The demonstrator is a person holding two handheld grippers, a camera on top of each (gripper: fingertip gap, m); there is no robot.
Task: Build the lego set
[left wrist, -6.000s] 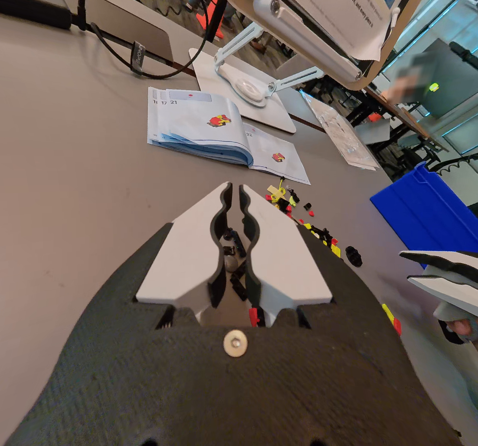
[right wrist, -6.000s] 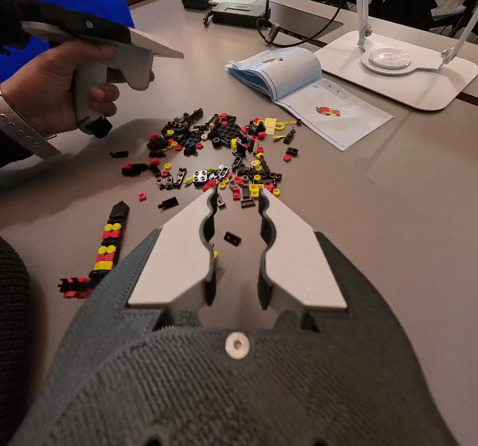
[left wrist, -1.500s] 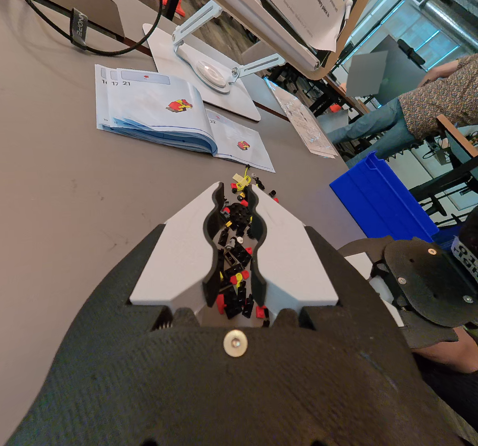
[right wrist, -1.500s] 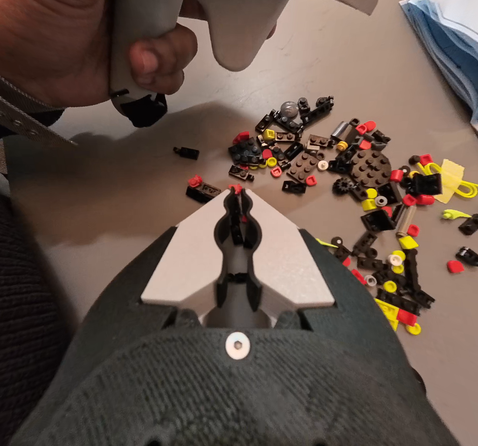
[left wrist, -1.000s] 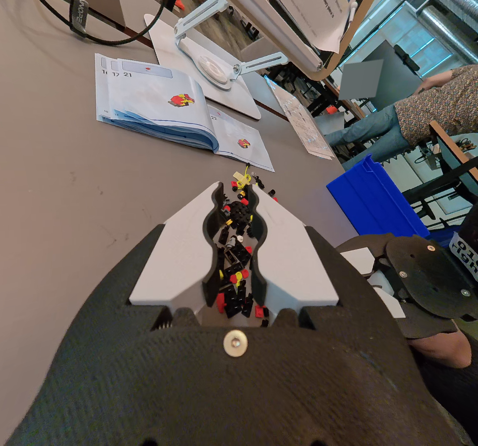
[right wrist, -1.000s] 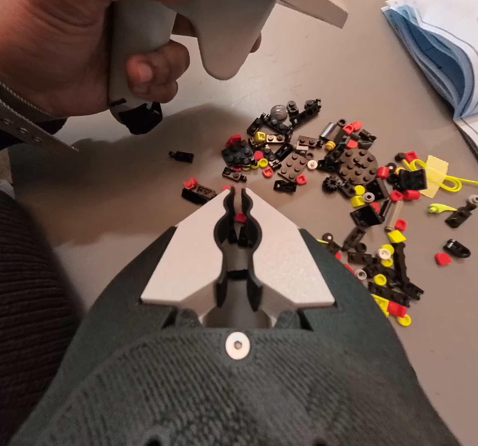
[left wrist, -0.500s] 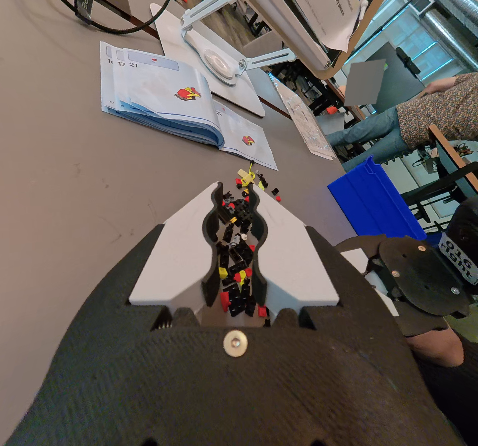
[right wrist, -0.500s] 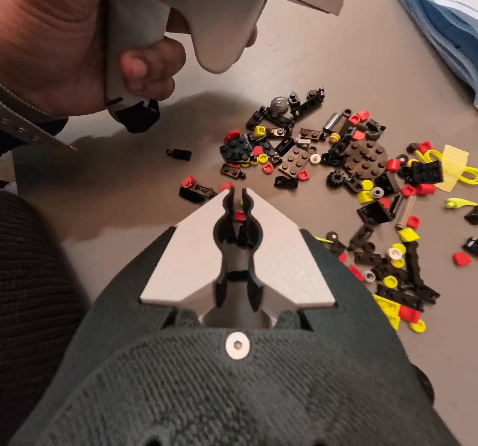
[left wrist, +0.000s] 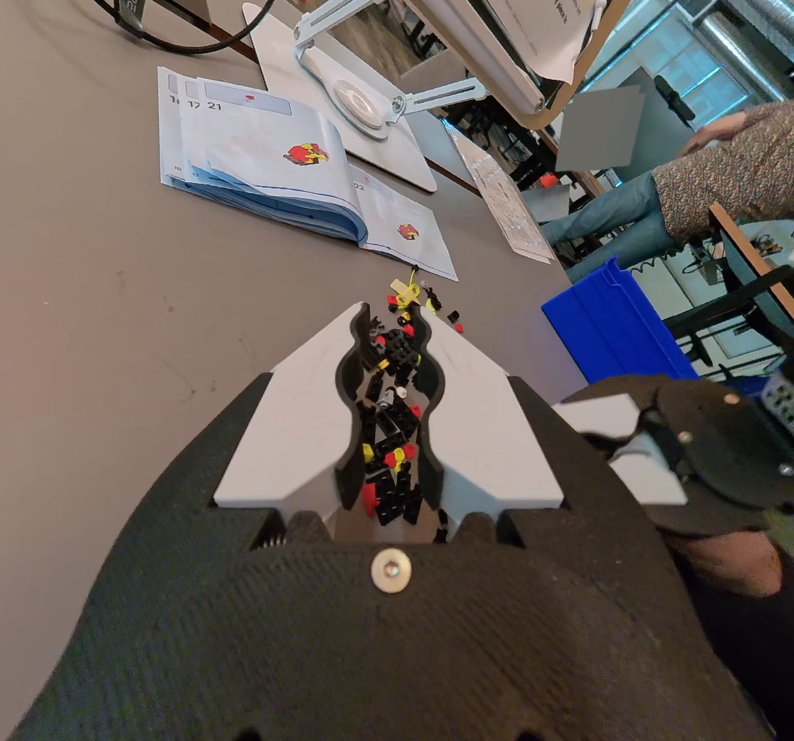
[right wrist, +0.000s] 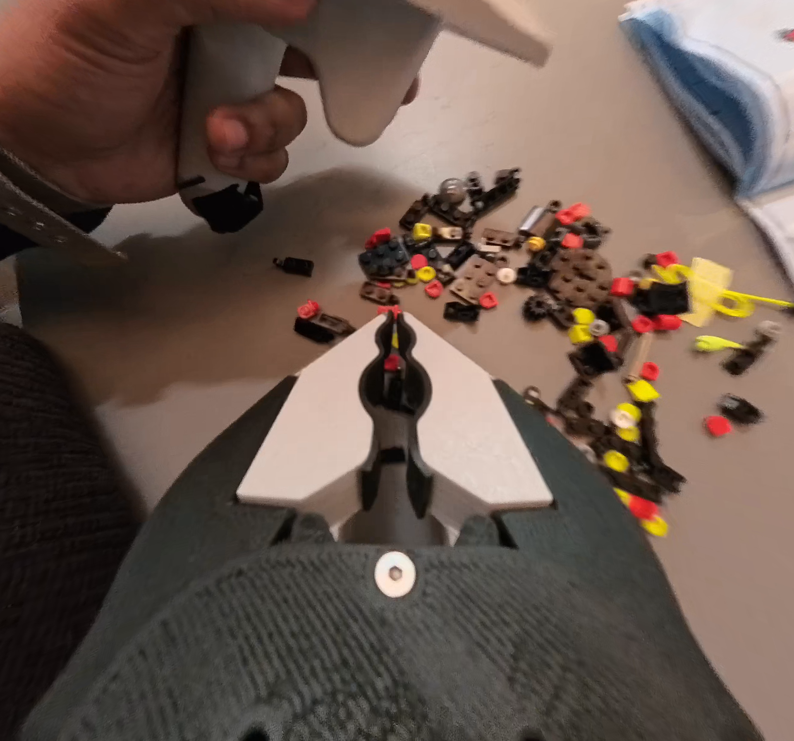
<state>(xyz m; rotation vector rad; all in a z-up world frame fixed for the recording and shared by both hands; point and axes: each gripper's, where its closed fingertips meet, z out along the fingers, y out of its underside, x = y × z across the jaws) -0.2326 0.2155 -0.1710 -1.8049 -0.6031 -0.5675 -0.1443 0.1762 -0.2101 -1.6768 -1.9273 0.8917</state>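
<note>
A blue bin (left wrist: 610, 325) is seen at right, contents hidden. A red-and-black brick assembly (right wrist: 392, 359) is pinched by the right gripper (right wrist: 393, 319); the left gripper (left wrist: 389, 312) is held narrowly parted, empty, over loose bricks (left wrist: 389, 423).

bench (left wrist: 107, 333): grey-brown, flat, faintly scuffed
bricks (right wrist: 537, 290): loose black, red and yellow pile lying on the bench
booklet (left wrist: 275, 161): open, just beyond the bricks
white stand base (left wrist: 343, 92): behind the booklet
clear bag (left wrist: 498, 191): right of the booklet
blue bin (left wrist: 614, 325): right of the bricks
black cable (left wrist: 172, 39): far left of the booklet
</note>
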